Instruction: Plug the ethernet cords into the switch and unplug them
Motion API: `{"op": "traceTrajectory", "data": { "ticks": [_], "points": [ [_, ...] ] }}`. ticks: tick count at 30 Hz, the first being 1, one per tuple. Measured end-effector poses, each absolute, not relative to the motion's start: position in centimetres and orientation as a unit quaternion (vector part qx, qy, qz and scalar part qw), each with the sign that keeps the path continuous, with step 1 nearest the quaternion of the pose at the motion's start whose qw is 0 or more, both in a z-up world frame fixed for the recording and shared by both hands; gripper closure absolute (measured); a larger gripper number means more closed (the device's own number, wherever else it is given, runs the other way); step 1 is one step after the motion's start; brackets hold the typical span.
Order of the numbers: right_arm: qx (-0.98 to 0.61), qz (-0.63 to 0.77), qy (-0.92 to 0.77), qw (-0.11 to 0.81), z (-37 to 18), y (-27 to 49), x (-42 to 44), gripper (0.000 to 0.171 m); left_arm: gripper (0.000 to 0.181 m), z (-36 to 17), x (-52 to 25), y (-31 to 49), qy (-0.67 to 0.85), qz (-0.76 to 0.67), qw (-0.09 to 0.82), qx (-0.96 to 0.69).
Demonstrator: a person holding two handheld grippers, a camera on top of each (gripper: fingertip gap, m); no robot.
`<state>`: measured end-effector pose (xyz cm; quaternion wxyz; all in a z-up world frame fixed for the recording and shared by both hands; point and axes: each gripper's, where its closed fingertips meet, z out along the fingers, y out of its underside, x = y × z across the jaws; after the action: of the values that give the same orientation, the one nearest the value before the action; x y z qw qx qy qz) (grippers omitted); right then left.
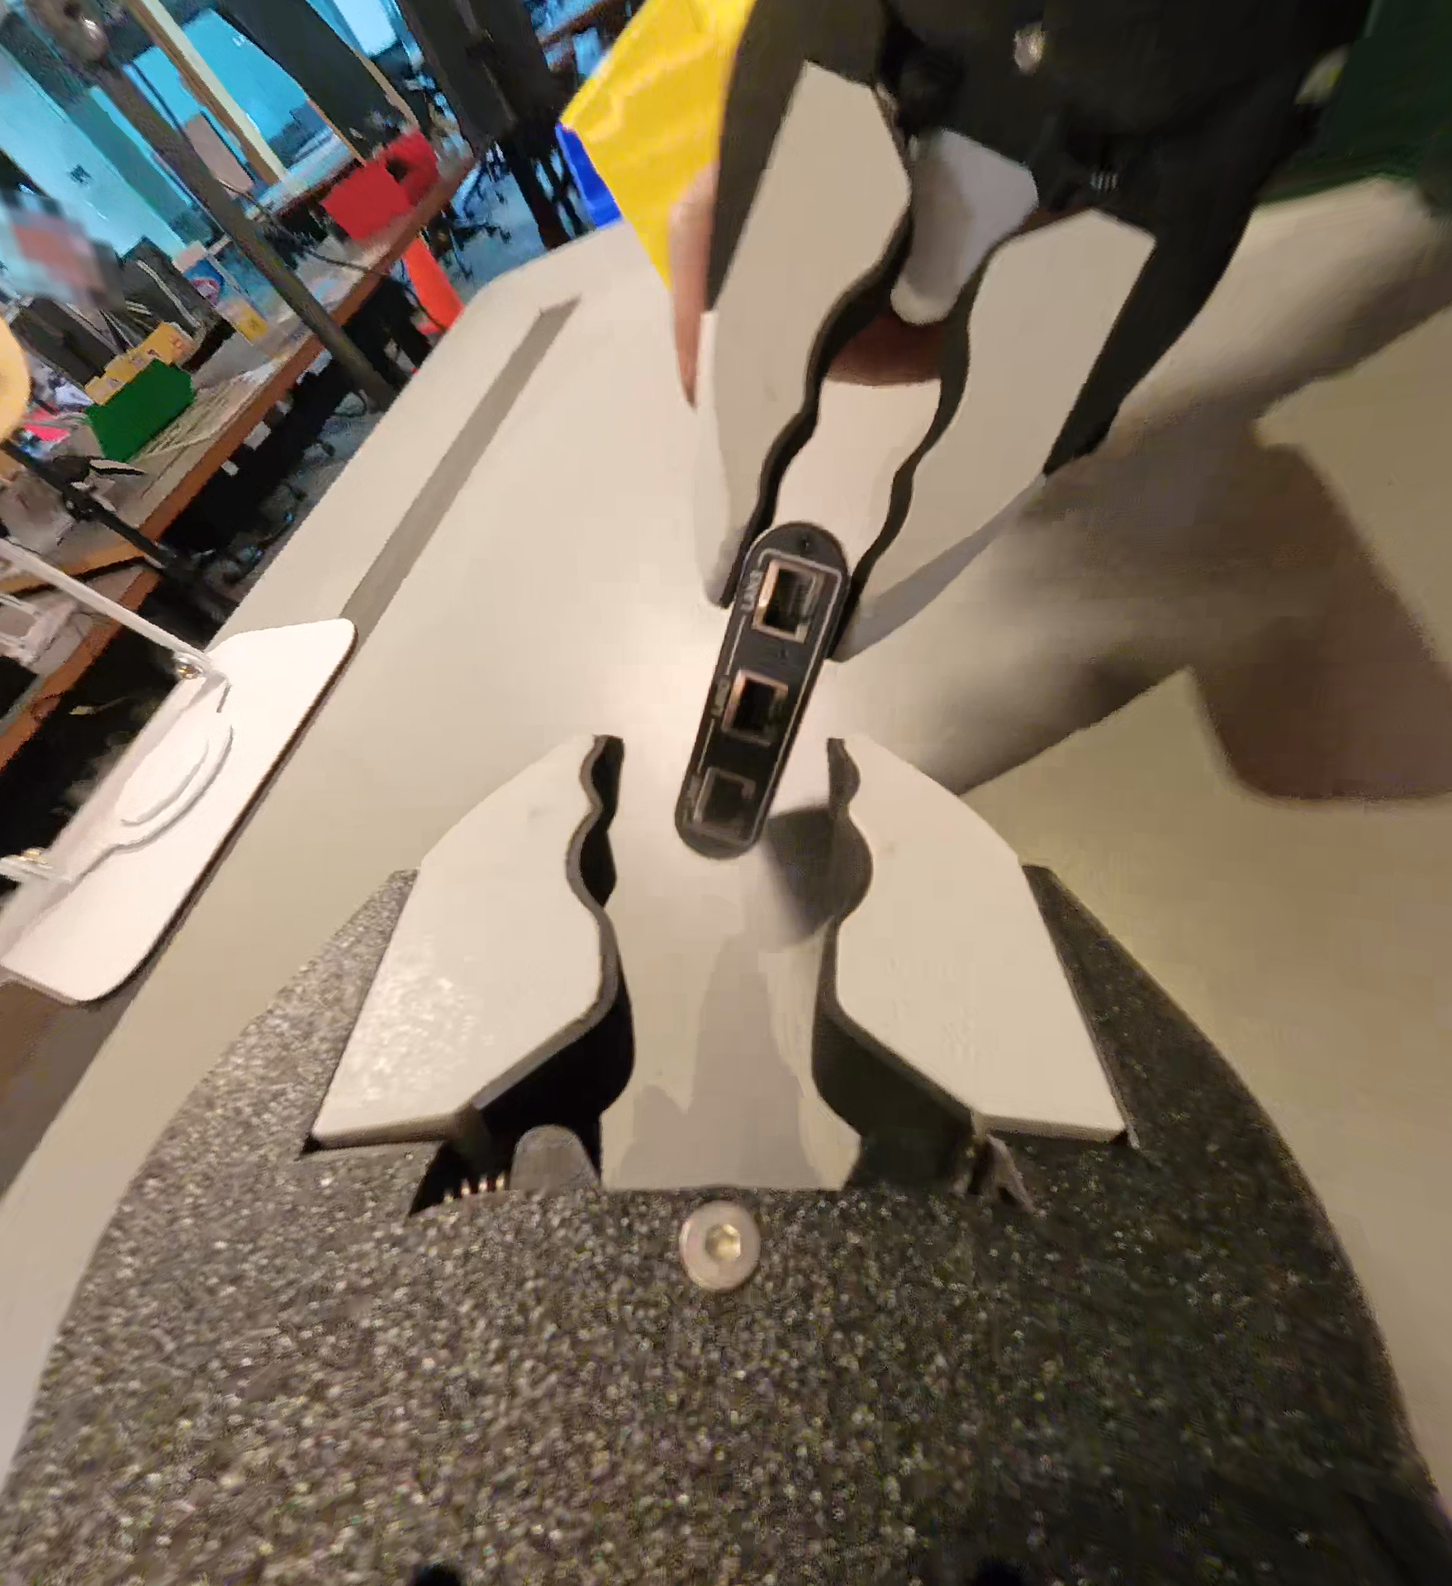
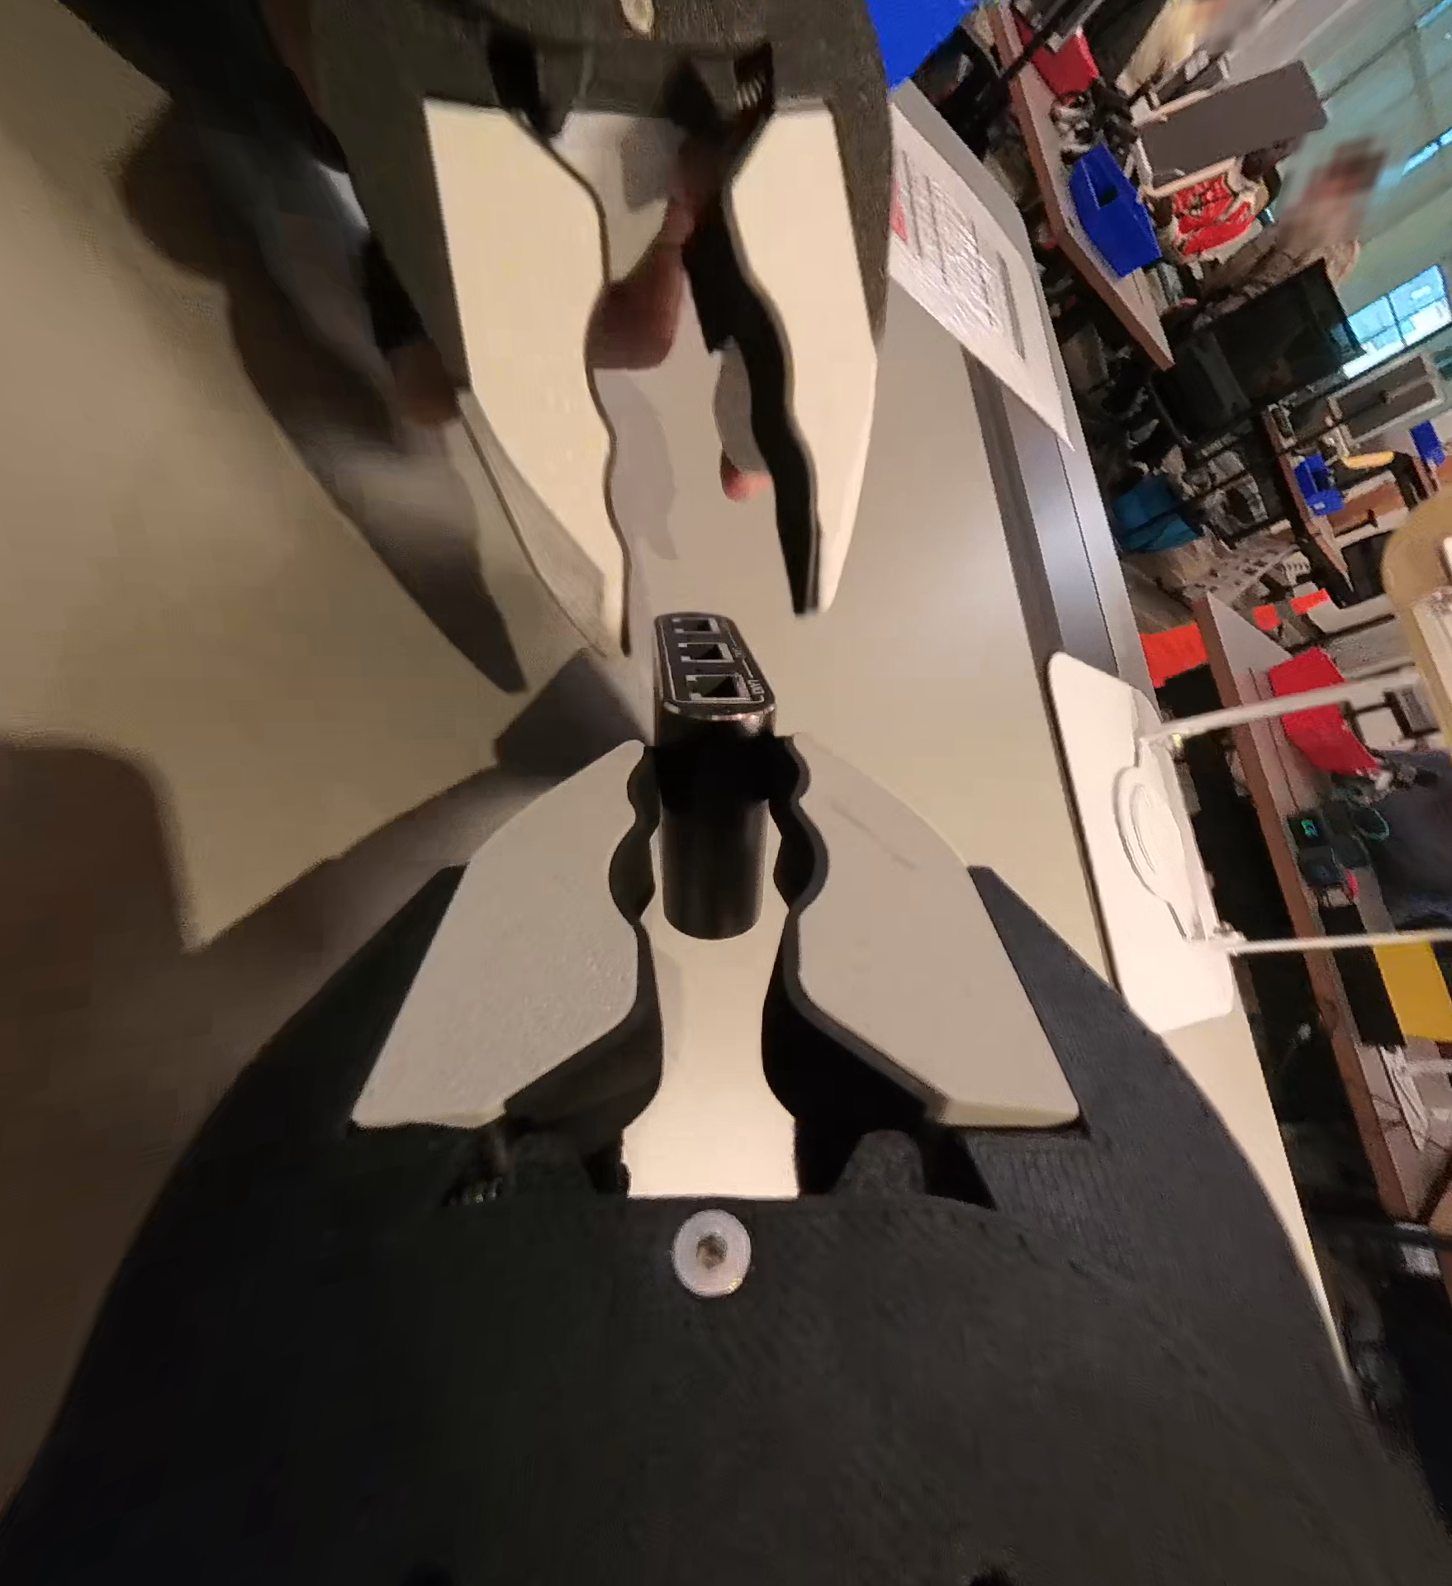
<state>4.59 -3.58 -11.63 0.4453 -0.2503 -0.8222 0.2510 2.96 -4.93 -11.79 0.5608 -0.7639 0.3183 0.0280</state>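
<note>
Black plastic switch [image 2: 710, 824] is pinched in your right tool [image 2: 716, 755], the two pale fingers [image 2: 534, 927] pressed against its sides, so it's up off the counter [image 1: 482, 549] and not lying on it. Its port face [image 1: 761, 695] points at your left tool [image 1: 722, 751], which is spread wide and touching nothing; the switch's near end sits just in front of that gap. You can count three ports in a row, all empty. There are small white labels next to the ports, but I won't repeat those. No brand mark I can make out on the body.

From the left side you see the right tool [image 1: 791, 592] coming down from the top, clamped on the far end of the switch. From the right side the left tool [image 2: 714, 618] hangs open just past the port end.

A white plate [image 2: 1134, 824] with a clear stand lies on the counter's edge, and a printed sheet [image 2: 971, 266] farther along it.
</note>
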Motion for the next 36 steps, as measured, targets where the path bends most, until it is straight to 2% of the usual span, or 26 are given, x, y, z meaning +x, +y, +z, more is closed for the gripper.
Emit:
{"op": "traceTrajectory", "data": {
  "ticks": [1,5,12,17,20,24,27,31,36],
  "points": [
    [-0.258,0.247,-0.818,0.45,-11.3,-3.0,4.8,0.146,0.129,-11.4,2.8,-4.9,0.302,0.007,0.572,-0.762],
    [-0.295,0.214,-0.793,0.488,-8.8,0.4,5.9,0.146,0.121,-10.6,1.7,-4.5,0.247,-0.029,0.599,-0.761],
    [-0.433,0.105,-0.703,0.554,-0.3,11.1,13.2,0.146,0.129,-11.0,1.8,-4.4,0.256,-0.001,0.592,-0.764],
    [-0.545,-0.023,-0.679,0.491,3.5,22.3,21.8,0.146,0.131,-11.6,2.1,-4.3,0.272,0.017,0.581,-0.767],
    [-0.63,-0.048,-0.665,0.398,2.1,28.2,25.9,0.146,0.132,-11.7,2.1,-4.2,0.272,0.021,0.579,-0.768],
    [-0.68,-0.027,-0.671,0.296,-1.7,32.6,27.3,0.146,0.133,-11.6,2.0,-4.2,0.269,0.023,0.58,-0.768],
    [-0.717,0.065,-0.66,0.213,-4.4,32.9,26.4,0.146,0.134,-11.6,1.9,-4.2,0.267,0.027,0.582,-0.768],
    [-0.748,0.073,-0.645,0.136,-8.0,34.3,26.5,0.146,0.135,-11.6,2.0,-4.2,0.27,0.03,0.581,-0.767],
    [-0.766,0.16,-0.62,0.049,-11.4,33.3,25.8,0.146,0.135,-11.8,2.2,-4.3,0.278,0.03,0.579,-0.766]
  ]
}}
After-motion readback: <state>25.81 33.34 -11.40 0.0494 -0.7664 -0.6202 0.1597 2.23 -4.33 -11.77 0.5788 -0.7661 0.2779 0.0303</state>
